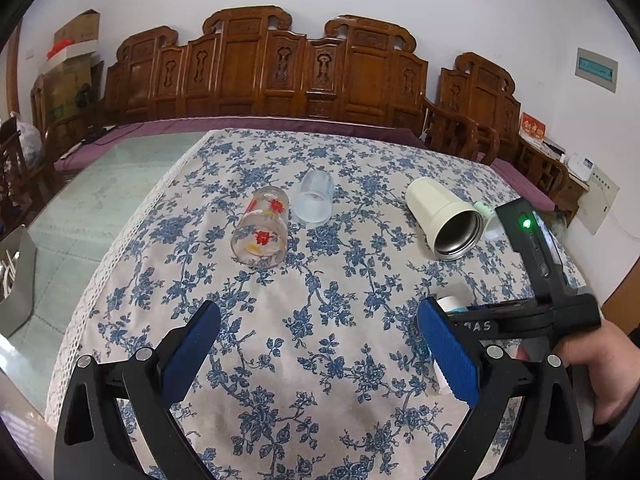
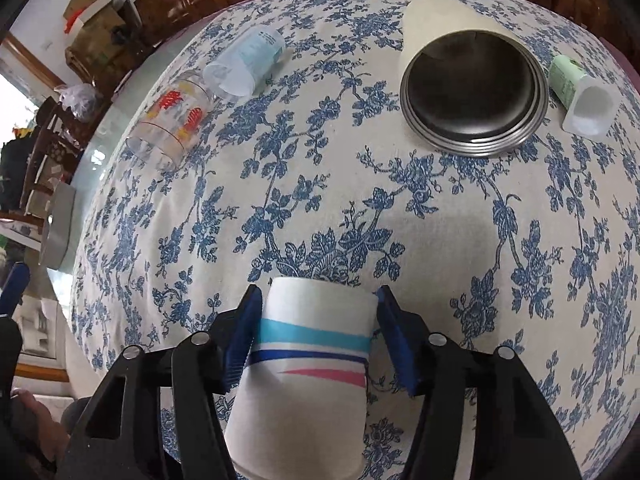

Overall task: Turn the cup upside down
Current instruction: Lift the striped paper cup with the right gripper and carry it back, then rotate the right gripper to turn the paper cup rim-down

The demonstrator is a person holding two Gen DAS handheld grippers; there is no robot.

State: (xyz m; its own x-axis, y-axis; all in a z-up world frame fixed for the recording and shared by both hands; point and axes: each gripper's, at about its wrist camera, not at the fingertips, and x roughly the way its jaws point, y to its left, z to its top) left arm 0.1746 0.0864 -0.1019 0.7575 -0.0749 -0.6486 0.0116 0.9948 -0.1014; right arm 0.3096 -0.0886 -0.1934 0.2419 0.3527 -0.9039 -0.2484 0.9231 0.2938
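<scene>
My right gripper [image 2: 318, 320] is shut on a white paper cup [image 2: 304, 376] with teal, blue and pink stripes, held just above the floral tablecloth [image 2: 360, 200]. The cup's narrow base points away from the camera. In the left wrist view only a bit of this cup [image 1: 450, 303] shows behind the right blue pad. My left gripper [image 1: 320, 348] is open and empty over the near part of the cloth [image 1: 320, 320]. The right gripper's body [image 1: 536, 280] and the hand holding it are at the right.
Lying on their sides on the cloth: a glass with red flowers [image 1: 262, 227] [image 2: 170, 124], a frosted plastic cup [image 1: 314, 196] [image 2: 244, 66], a cream steel-lined mug [image 1: 444, 218] [image 2: 472, 80] and a small green and white cup [image 2: 580, 92]. Carved wooden benches [image 1: 280, 68] stand behind the table.
</scene>
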